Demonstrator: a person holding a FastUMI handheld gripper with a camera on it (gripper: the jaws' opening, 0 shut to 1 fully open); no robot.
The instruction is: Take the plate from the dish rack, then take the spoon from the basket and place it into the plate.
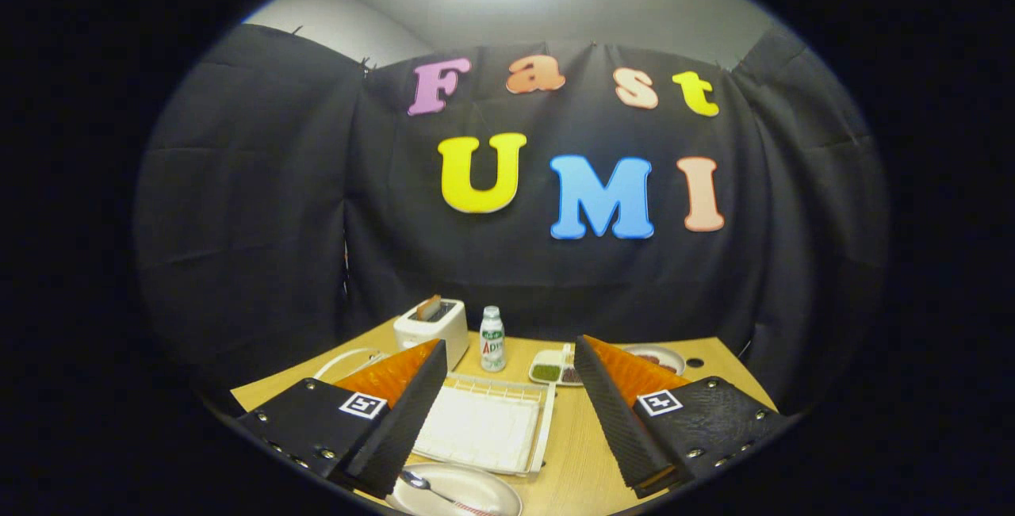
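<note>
Spoon is seen laid in the plate beside the rack, so the task is judged finished, the gripper held open and empty.

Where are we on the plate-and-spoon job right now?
It looks finished. The plate sits on the table, just below the white tray and near the fingers, with the spoon lying in it. The hand-held gripper is open and holds nothing, its fingers spread to either side of the tray. Nothing seems left beyond pulling away; I can't make out the basket or dish rack clearly.
</note>
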